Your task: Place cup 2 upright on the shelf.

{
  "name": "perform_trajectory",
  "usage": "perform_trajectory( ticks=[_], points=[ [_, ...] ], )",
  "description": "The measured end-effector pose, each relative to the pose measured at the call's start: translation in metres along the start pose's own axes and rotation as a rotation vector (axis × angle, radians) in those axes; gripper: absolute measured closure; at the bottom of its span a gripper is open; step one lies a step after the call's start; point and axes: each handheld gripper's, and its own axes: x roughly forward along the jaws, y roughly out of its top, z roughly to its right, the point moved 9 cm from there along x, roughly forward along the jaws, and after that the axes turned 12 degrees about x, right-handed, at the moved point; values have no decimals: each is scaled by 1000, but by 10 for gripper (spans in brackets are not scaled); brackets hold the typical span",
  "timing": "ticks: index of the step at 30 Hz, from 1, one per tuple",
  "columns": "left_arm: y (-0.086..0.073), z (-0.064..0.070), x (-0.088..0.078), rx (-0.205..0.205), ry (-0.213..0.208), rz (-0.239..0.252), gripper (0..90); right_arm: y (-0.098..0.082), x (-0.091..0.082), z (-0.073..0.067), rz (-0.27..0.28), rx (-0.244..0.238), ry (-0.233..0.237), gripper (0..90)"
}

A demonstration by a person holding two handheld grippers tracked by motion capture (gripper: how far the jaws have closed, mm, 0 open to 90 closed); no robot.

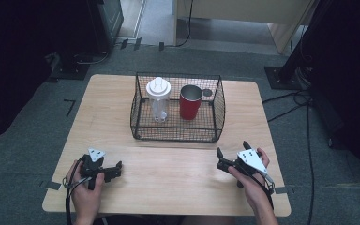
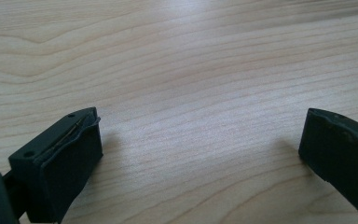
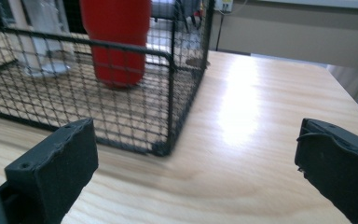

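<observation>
Wire basket (image 1: 143, 132), black mesh, stands at the middle of the worktop (image 1: 103, 140), toward its far edge. Contents: one red cup (image 1: 190, 103) with a metal rim, upright, right of centre; one clear bottle (image 1: 159, 101) with a white lid, upright, just beside the cup on its left. In the right gripper view the basket's near corner (image 3: 165, 116) lies ahead and left of the jaws, the red cup (image 3: 116, 42) behind the mesh. Right hand-held gripper (image 1: 231, 150): jaws wide apart, nothing between them, near the basket's right front corner but apart from it. Left hand-held gripper (image 1: 117, 168): jaws wide apart, empty, low over bare wood at the near left, well apart from the basket.
</observation>
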Motion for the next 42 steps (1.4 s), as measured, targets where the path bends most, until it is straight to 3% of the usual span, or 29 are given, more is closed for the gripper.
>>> perform_trajectory(
  ticks=[8,16,21,25,28,29,35,38,42],
  points=[
    [0,0,0,0,0,0,0,-11,-8,23,-28,-10,-50,0],
    [0,0,0,0,0,0,0,-20,-21,44,-89,-11,-94,0],
    [0,0,0,1,0,0,0,-27,-29,58,-161,-37,-131,0],
    [0,0,0,1,0,-1,0,-30,-34,65,-186,-11,-138,0],
    [0,0,0,1,0,-1,0,-36,-38,71,-249,2,-138,0],
    [0,0,0,1,0,-1,0,-40,-40,77,-291,-14,-158,0],
    [0,0,0,1,0,0,0,-45,-46,82,-320,-50,-177,0],
    [0,0,0,1,0,0,0,-53,-50,89,-396,-79,-197,0],
    [0,0,0,1,0,1,0,-54,-53,91,-404,-72,-190,0]
  ],
)
